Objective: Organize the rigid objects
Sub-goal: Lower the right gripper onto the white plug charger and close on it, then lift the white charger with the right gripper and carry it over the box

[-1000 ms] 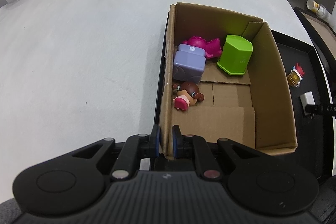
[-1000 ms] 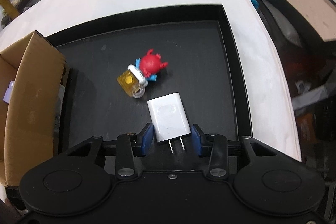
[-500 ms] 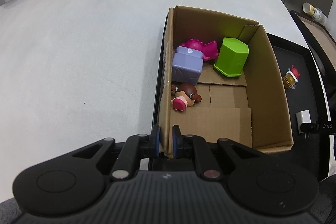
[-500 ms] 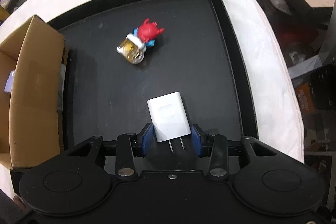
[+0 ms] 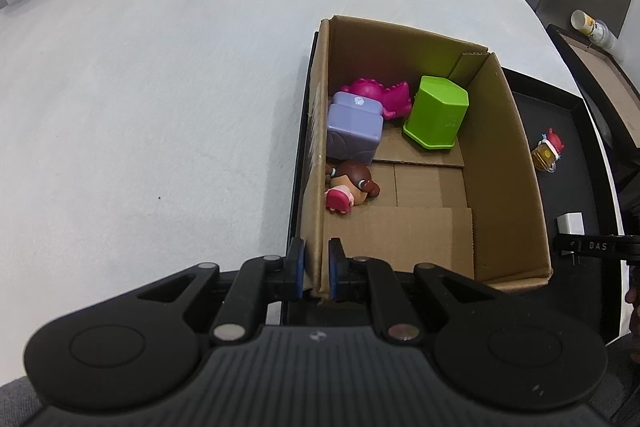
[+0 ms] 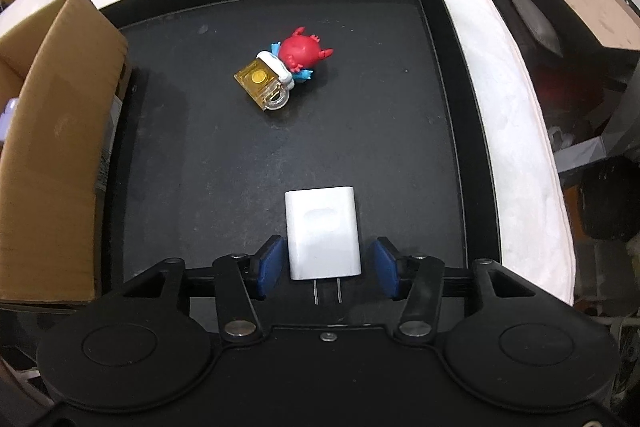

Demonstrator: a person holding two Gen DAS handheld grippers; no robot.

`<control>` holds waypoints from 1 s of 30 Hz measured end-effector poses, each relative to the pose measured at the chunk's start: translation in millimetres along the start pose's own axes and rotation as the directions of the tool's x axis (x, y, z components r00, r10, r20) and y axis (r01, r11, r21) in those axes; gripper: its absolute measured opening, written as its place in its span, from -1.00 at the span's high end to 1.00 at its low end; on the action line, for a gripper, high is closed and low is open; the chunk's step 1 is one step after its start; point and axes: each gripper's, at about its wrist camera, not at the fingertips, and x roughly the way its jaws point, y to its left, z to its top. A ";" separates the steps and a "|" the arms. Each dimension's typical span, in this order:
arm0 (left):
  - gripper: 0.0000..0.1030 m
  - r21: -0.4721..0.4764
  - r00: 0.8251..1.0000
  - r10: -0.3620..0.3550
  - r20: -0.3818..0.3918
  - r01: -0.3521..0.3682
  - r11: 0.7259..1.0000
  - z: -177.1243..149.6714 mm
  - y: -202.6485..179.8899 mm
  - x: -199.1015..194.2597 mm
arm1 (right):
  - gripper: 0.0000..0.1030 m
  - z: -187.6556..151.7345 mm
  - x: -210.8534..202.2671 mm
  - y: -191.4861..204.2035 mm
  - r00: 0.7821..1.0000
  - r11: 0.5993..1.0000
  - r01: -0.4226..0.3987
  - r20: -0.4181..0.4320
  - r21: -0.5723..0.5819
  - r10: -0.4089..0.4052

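In the left wrist view, the left gripper (image 5: 314,269) has its jaws clenched on the near left wall of the cardboard box (image 5: 508,155), with one blue pad on each side of the wall, the same grip as one second ago. The box stands on a black tray (image 5: 592,187) on the counter (image 5: 140,107) with the white cover. Inside the box a purple block (image 5: 354,131) is against the left wall, a pink dinosaur toy (image 5: 380,93) lies behind it, a green container (image 5: 438,117) stands upside down near the far right corner, and a small doll (image 5: 348,185) with brown hair lies just in front of the purple block. Compared with the earlier frame, the box looks a little farther and more of the counter is visible, so the camera has risen slightly. On the tray to the right of the box are a red figure (image 5: 549,153) and the white charger (image 5: 570,223). In the right wrist view, the right gripper (image 6: 326,269) has its jaws released, and the white charger (image 6: 323,233) lies flat on the black tray (image 6: 452,67) between the blue pads with a small gap on each side and its two pins toward the camera. The red figure (image 6: 286,69) with its yellow clear base lies farther away, well apart from the charger; one second ago it was just beside it. The cardboard box (image 6: 52,147) is at the left edge.
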 end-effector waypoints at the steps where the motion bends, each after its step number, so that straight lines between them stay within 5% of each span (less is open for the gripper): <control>1: 0.79 -0.002 1.000 -0.001 0.000 0.001 1.000 -0.2 0.5 -0.2 | 0.01 0.3 0.9 0.6 1.000 1.000 0.000 0.001 0.000 0.000; 4: 0.79 -0.005 1.000 -0.001 -0.001 0.001 1.000 0.2 1.1 -0.5 | 0.02 1.6 0.8 3.3 1.000 1.000 -0.002 0.013 -0.012 0.002; 7: 0.79 -0.008 1.000 -0.002 0.002 0.003 1.000 0.7 1.8 -1.4 | 0.29 4.4 -0.3 5.6 1.000 1.000 -0.005 0.018 -0.025 0.005; 30: 0.83 0.010 1.000 -0.009 0.015 0.008 1.000 -2.7 3.0 -3.0 | 0.29 29.1 -70.9 19.4 0.975 0.987 -0.152 0.173 0.056 0.140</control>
